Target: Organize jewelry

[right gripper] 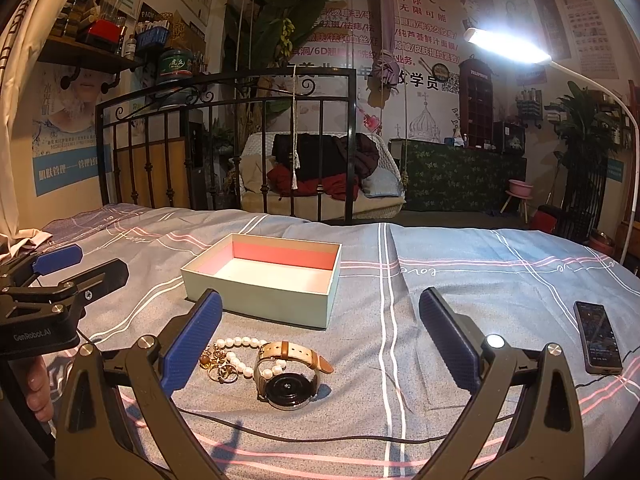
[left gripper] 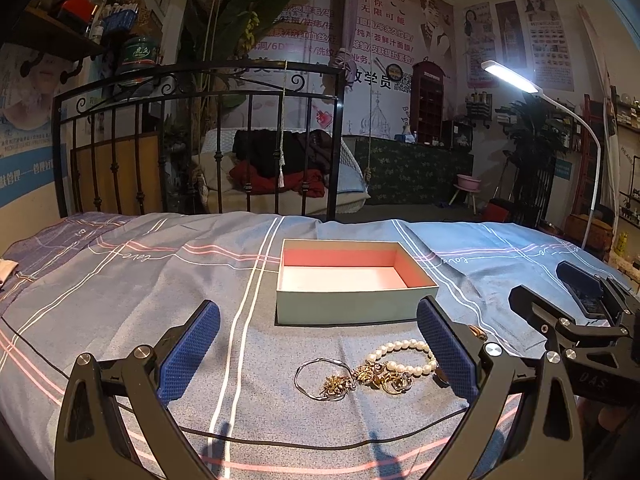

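While both pairs of tongs are held low over a striped grey-blue bedspread (left gripper: 120,300), nothing is gripped in either. The left gripper (left gripper: 318,352) is spread wide, its blue pads (left gripper: 188,356) set well apart, and the right gripper (right gripper: 320,344) is spread just as wide.

A small heap of jewelry is seen between and just ahead of the fingertips. From the left wrist view, a thin wire bangle (left gripper: 320,376) lies nearest the middle, with tangled gold pieces (left gripper: 376,374) beside it and a pearl bracelet (left gripper: 404,356) curling toward the right-hand pad. From the right wrist view, a wristwatch (right gripper: 290,376) is seen lying face down, its tan strap running up and to the right, and the pearls are touching it.

The watch is judged closer to the right gripper, the bangle to the left.

Farther on, just beyond the heap, an open pale-green box (left gripper: 352,304) with a pink lining is standing empty. A phone (right gripper: 598,336) is lying well off to the right.
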The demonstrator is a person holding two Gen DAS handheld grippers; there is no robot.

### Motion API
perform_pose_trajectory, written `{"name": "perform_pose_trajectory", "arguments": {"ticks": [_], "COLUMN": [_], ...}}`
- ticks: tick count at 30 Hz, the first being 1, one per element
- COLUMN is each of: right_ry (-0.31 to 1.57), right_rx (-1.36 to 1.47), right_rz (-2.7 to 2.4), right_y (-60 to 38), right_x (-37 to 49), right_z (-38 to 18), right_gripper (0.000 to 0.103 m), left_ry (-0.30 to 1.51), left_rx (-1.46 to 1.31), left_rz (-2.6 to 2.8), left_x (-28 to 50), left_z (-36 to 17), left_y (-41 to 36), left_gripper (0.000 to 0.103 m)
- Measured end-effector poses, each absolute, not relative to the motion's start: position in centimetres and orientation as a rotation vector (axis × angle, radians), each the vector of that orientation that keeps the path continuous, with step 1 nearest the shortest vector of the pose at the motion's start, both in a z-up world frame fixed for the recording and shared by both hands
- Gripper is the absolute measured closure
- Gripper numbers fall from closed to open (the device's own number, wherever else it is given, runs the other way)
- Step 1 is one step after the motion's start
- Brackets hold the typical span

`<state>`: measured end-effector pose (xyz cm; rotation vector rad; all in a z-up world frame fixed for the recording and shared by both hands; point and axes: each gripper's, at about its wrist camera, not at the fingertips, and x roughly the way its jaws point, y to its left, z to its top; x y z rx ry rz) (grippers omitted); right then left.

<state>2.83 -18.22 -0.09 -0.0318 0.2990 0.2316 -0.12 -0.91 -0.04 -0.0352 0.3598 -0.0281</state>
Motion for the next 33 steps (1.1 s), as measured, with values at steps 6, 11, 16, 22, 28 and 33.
{"name": "perform_pose_trajectory", "arguments": {"ticks": [6, 11, 16, 22, 28, 33], "right_ry": [0.301, 0.303, 0.306, 0.319, 0.366, 0.411], "right_rx": [-0.032, -0.033, -0.035, -0.040, -0.047, -0.043], "right_rz": [0.233, 0.236, 0.237, 0.243, 0.249, 0.251], "right_y": [-18.2, -18.2, -18.2, -18.2, -18.5, -18.8], "right_x": [2.9, 2.9, 3.0, 3.1, 3.3, 3.7], "right_z": [-0.1, -0.2, -0.3, -0.5, -1.3, -2.1], "right_gripper": [0.006, 0.006, 0.006, 0.006, 0.006, 0.006], "left_ry": [0.363, 0.366, 0.367, 0.390, 0.509, 0.631], "left_rx": [-0.038, -0.041, -0.041, -0.050, -0.025, -0.008], "left_rz": [-0.028, -0.027, -0.027, -0.032, -0.046, -0.045], "left_x": [-0.1, -0.1, 0.0, 0.3, 1.3, 2.6], "left_z": [-0.1, -0.2, -0.2, -0.6, -1.8, -3.4], "left_y": [-0.9, -0.8, -0.9, -0.7, -0.5, -0.3], "left_gripper": [0.007, 0.007, 0.007, 0.007, 0.007, 0.007]}}
